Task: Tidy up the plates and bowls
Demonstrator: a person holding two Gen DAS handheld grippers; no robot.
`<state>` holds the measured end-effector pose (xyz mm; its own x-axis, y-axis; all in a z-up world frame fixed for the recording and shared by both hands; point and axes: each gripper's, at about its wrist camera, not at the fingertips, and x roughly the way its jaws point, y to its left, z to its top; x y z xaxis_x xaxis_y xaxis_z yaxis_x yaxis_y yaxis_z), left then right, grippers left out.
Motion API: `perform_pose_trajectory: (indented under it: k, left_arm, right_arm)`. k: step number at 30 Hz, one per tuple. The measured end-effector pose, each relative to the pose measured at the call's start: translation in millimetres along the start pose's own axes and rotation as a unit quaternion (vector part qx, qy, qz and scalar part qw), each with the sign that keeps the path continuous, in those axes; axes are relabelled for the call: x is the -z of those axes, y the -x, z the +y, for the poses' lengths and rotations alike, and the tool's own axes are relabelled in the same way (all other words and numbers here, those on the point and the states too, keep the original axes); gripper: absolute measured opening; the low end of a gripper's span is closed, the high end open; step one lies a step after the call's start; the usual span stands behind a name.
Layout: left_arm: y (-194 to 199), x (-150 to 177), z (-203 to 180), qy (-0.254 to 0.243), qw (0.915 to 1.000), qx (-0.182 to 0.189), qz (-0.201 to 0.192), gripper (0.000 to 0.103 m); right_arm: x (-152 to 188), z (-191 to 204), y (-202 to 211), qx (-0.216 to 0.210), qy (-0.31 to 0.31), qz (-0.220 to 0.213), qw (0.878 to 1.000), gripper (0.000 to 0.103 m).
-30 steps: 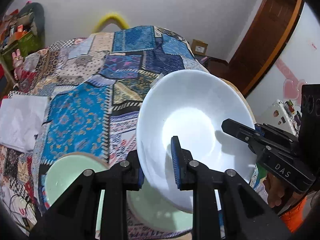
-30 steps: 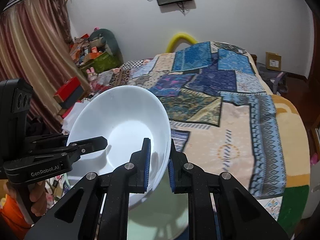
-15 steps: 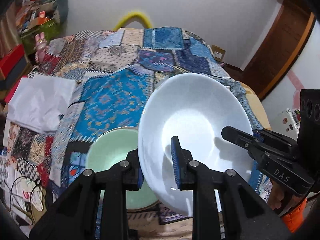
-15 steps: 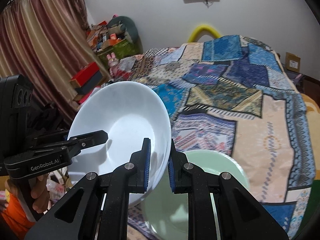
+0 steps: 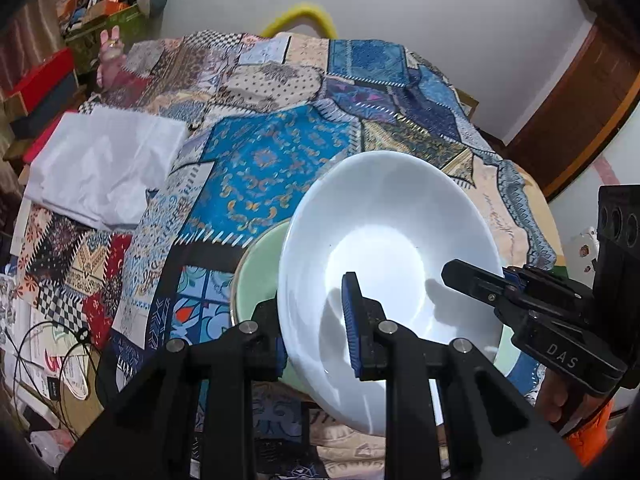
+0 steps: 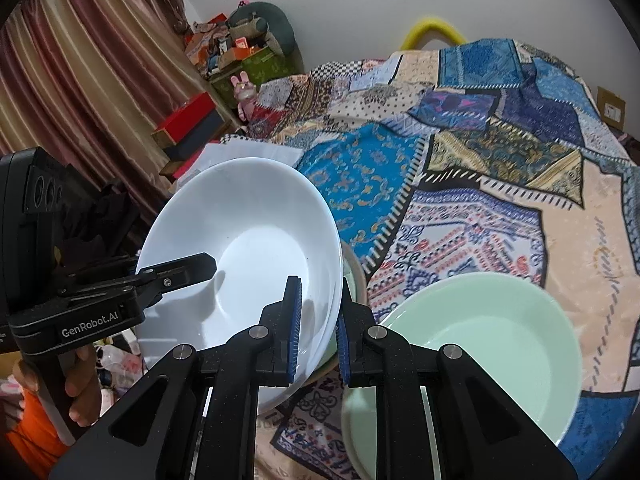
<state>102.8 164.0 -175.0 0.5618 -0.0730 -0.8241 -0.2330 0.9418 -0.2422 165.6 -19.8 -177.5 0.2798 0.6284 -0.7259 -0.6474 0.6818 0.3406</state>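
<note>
A white bowl (image 5: 384, 248) hangs tilted over the patchwork quilt (image 5: 272, 168), held by both grippers. My left gripper (image 5: 316, 308) is shut on its near left rim. My right gripper (image 5: 472, 276) clamps the opposite rim. In the right wrist view my right gripper (image 6: 320, 292) pinches the white bowl (image 6: 248, 240) at its right edge, and the left gripper (image 6: 200, 266) grips its left edge. A pale green bowl (image 6: 480, 340) lies on the quilt just right of it. A second green dish with a tan rim (image 5: 256, 276) shows below the white bowl, mostly hidden.
A folded white cloth (image 5: 104, 164) lies on the quilt's left side. Red boxes (image 6: 188, 120) and clutter stand by the curtain (image 6: 80, 80). Cables and papers (image 5: 52, 352) lie off the left edge. A wooden door (image 5: 580, 92) is at the right.
Both grippers have carried the white bowl lower and across the quilt. The green dishes now sit close beside and under it, and the white cloth has come further into view.
</note>
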Motion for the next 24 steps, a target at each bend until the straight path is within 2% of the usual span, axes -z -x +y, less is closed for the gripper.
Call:
perform_pose_trajectory:
  k: [13, 24]
  left_arm:
    - [-32, 14, 22, 0.012, 0.9993, -0.008, 0.036, 0.023]
    - [-42, 16, 24, 0.010, 0.9989, -0.019, 0.042, 0.023]
  right_arm:
    - [11, 0, -32, -0.003, -0.014, 0.039, 0.999, 0.014]
    - [13, -1, -44, -0.001, -0.014, 0.049, 0.999, 0.014]
